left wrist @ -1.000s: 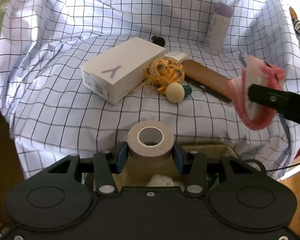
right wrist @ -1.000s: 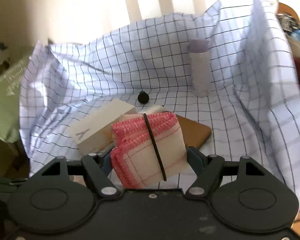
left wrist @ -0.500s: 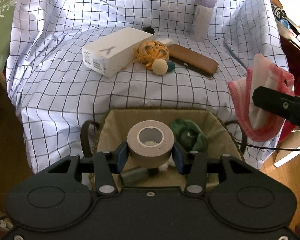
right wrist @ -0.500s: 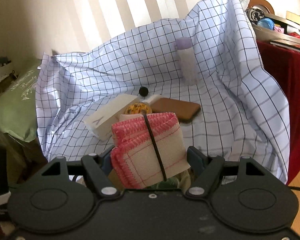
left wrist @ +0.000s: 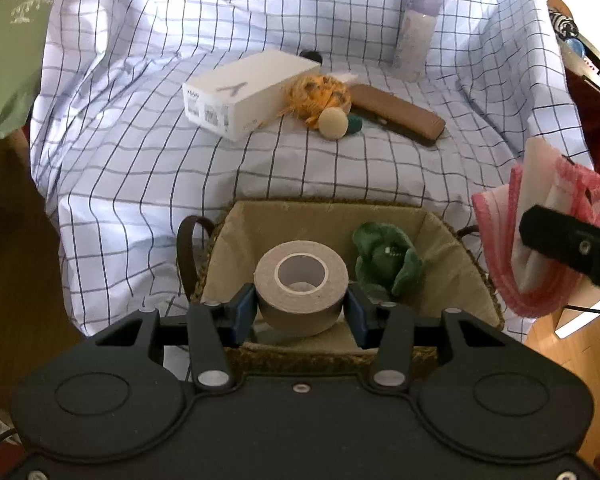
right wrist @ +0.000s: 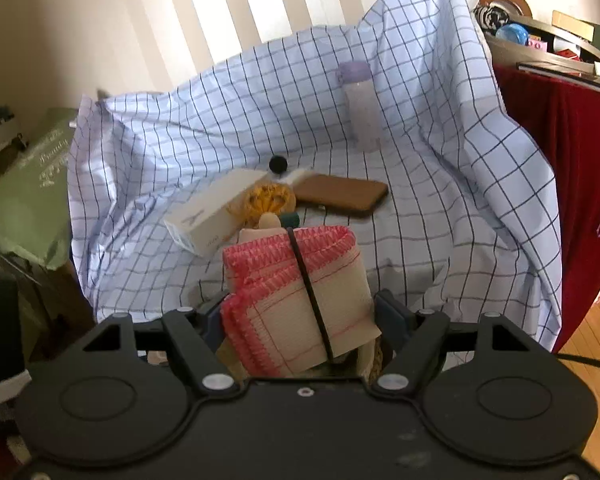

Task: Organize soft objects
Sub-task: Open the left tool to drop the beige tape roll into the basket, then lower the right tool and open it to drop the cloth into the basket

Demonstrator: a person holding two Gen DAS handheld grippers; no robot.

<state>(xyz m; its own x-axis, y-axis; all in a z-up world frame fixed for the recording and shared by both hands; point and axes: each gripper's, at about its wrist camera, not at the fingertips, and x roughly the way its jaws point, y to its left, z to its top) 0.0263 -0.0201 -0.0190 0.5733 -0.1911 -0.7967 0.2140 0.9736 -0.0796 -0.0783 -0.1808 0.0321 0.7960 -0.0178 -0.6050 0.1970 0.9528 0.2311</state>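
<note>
A woven basket (left wrist: 476, 276) sits at the near edge of the checked cloth (left wrist: 140, 168), a green soft toy (left wrist: 386, 258) filling its right half while its left floor lies bare. Farther back, a white box (left wrist: 244, 92), orange ball (left wrist: 320, 94) and brown case (left wrist: 396, 114) crowd the centre; open cloth separates them from the basket.

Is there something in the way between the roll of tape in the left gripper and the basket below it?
Nothing visible blocks it. The tape roll hangs over bare lining of the basket; the green soft thing inside lies to its right, apart.
</note>
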